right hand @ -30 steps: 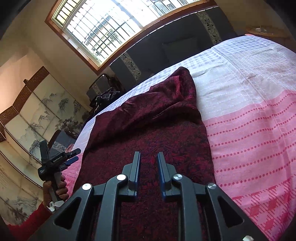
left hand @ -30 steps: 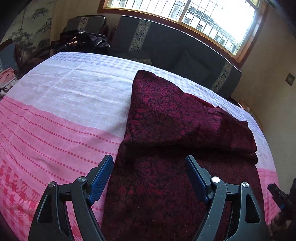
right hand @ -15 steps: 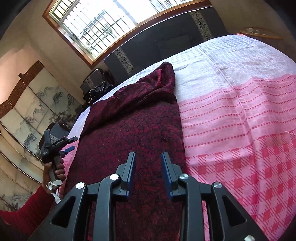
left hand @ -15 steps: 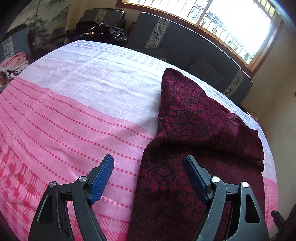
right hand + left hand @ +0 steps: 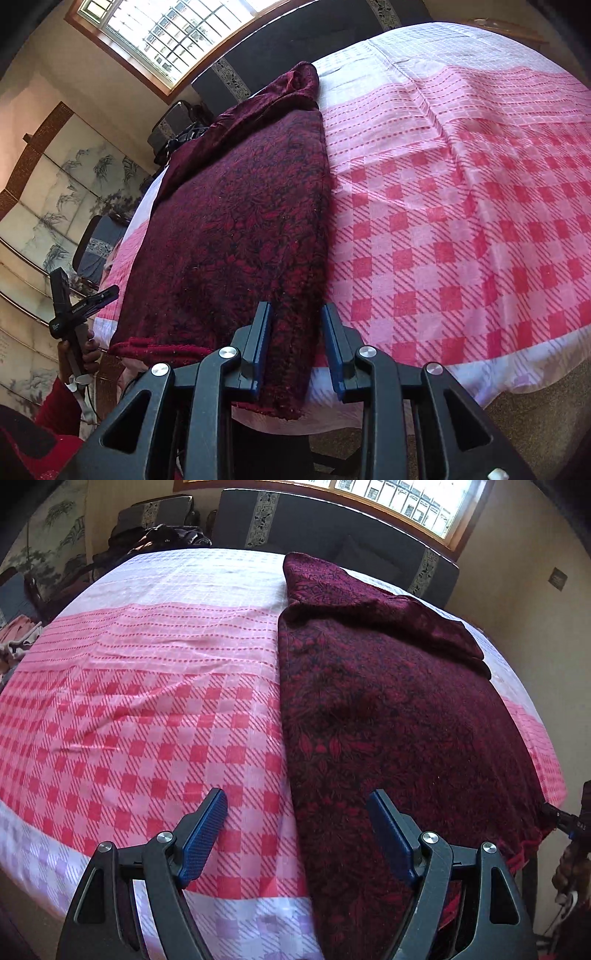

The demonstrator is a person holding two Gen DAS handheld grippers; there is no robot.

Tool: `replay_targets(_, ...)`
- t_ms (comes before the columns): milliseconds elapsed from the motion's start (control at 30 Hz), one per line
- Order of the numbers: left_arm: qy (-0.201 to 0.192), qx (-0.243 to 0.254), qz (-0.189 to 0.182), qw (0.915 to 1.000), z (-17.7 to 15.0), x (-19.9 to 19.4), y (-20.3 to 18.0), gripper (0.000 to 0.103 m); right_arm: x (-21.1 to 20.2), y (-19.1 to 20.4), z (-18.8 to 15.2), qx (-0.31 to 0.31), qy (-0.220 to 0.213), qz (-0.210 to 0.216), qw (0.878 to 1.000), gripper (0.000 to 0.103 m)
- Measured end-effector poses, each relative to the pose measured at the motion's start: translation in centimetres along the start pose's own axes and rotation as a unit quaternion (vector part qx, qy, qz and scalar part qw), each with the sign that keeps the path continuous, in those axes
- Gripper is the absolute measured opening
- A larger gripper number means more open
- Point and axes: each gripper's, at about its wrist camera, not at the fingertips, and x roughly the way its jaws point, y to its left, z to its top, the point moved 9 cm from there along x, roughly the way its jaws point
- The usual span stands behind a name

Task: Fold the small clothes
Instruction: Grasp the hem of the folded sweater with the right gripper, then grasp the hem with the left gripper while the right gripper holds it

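Observation:
A dark red patterned garment [image 5: 388, 716] lies lengthwise on the table, its near end hanging over the front edge; it also shows in the right wrist view [image 5: 236, 236]. My left gripper [image 5: 297, 830] is open and empty, above the garment's left edge near the table front. My right gripper [image 5: 295, 347] is open a little, its jaws either side of the garment's near right corner, not closed on it. The other hand-held gripper [image 5: 74, 306] shows at the far left of the right wrist view.
The table wears a pink, red and white checked cloth [image 5: 140, 716]. A dark sofa [image 5: 332, 528] stands under the window behind it. Clothes lie on a chair [image 5: 162, 535] at the back left. A painted screen [image 5: 66, 192] lines the wall.
Both grippers have pulled back toward the table's front edge. The right gripper's jaws have opened slightly and now straddle the garment's near corner. The garment now reaches over the front edge.

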Motion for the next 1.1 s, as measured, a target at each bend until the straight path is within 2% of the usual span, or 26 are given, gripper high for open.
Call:
replay_targets(100, 0.019, -0.018, -0.038, 0.9989, -2.0, -0.3, -0.4, 0.079, 0.3, 0.7, -0.8, 0.008, 0.003, 0.02, 1.0, 0.028)
replay_targets(233, 0.014, -0.008, -0.051, 0.9985, -3.3, -1.1, -0.7, 0.079, 0.7, 1.6, -1.5, 0.011, 0.006, 0.053, 0.999, 0.027)
replay_targets(367, 0.024, 0.004, -0.078, 0.9967, -4.7, -1.7, -2.1, 0.078, 1.2, 1.6, -1.3, 0.027, 0.005, 0.068, 0.997, 0.017)
replay_targets(467, 0.034, 0.007, -0.103, 0.994, -5.8, -2.0, -3.4, 0.078, 1.2, 1.3, -1.4, 0.031, 0.003, 0.073, 0.997, 0.016)
replay_targets(567, 0.042, -0.011, -0.133, 0.9902, -6.5, -2.6, -3.9, 0.078, 1.0, 0.9, -1.8, 0.035, 0.0, 0.078, 0.996, 0.016)
replay_targets(767, 0.061, -0.056, -0.188, 0.9787, -7.3, -3.4, -4.1, 0.078, 1.1, 1.5, -2.1, 0.029, -0.001, 0.093, 0.995, 0.017)
replay_targets(933, 0.078, -0.125, -0.267, 0.9523, -6.9, -2.8, -4.6, 0.078, 1.3, 1.6, -1.9, 0.037, -0.003, 0.102, 0.994, 0.019)
replay_targets(1000, 0.071, -0.142, -0.271, 0.9494, -6.5, -2.7, -4.4, 0.078, 1.4, 1.6, -1.8, 0.038, -0.003, 0.103, 0.994, 0.019)
replay_targets(1100, 0.066, -0.15, -0.267, 0.9497, -6.2, -2.6, -4.5, 0.077, 1.4, 1.6, -1.6, 0.037, -0.002, 0.099, 0.994, 0.02)
